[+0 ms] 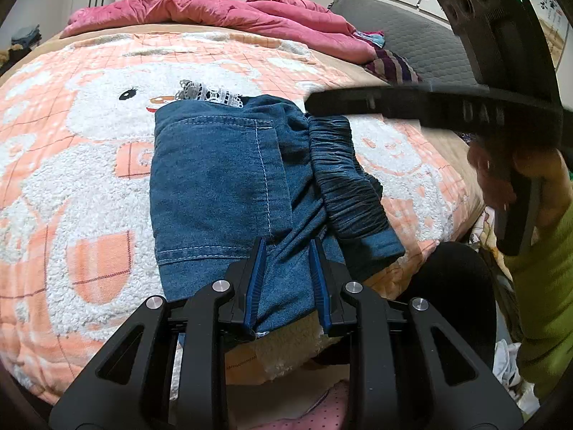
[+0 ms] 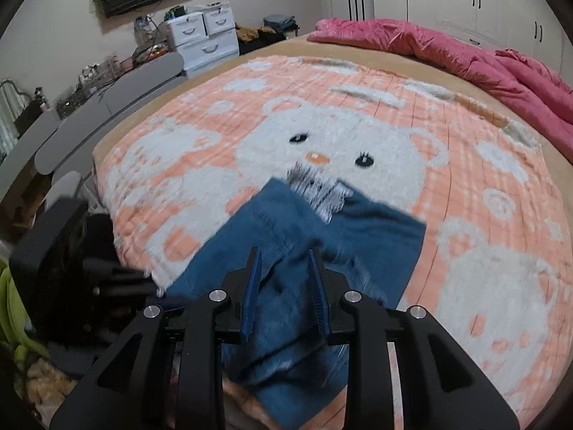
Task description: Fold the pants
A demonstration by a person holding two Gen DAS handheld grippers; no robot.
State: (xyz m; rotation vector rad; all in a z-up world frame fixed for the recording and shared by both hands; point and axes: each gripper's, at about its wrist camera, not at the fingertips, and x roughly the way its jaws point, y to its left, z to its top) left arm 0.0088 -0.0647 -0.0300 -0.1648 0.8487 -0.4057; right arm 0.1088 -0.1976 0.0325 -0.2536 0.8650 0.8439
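Denim pants [image 1: 229, 193] lie folded on bed blanket [image 1: 71, 165], near edge. My left gripper [image 1: 288, 247] spread, empty, over hem; right gripper [image 2: 283, 258] likewise (blurred view), probably to smooth bundle.

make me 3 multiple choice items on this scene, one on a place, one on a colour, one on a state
1. Where do the folded pants lie?
A. on the peach bear blanket
B. on the pink duvet
C. on the floor

2. What colour is the crumpled duvet at the far side of the bed?
A. grey
B. pink
C. green

3. How do the jaws of the left gripper stand?
A. shut on the waistband
B. shut on nothing
C. apart, with denim showing between them

Key: 1 A, the denim rests on the bear pattern near the bed's edge. 2 B, the bunched bedding is plainly pink. 3 C, the blue pads stand apart with a clear gap between them.
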